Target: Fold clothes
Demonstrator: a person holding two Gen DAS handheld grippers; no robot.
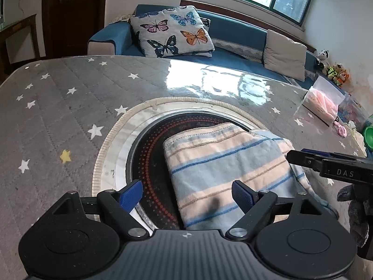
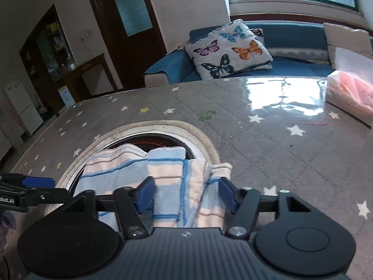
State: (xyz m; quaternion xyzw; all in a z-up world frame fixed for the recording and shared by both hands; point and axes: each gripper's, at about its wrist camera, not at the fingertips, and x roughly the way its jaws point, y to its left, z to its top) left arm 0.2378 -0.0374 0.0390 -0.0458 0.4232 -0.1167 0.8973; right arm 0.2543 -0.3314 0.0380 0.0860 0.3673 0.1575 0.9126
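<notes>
Two grippers hang over a folded striped towel (image 1: 223, 163) that lies on a grey star-print table cover (image 1: 58, 107), partly across a round black glass plate (image 1: 151, 154) set into the table. Spread wide, the left gripper (image 1: 187, 194) has its blue pads (image 1: 130, 193) pressing on nothing, with the towel's near left corner below the gap. Half spread, the right gripper (image 2: 186, 194) straddles the towel's bunched right edge, pads just beside the cloth without squeezing it.
</notes>
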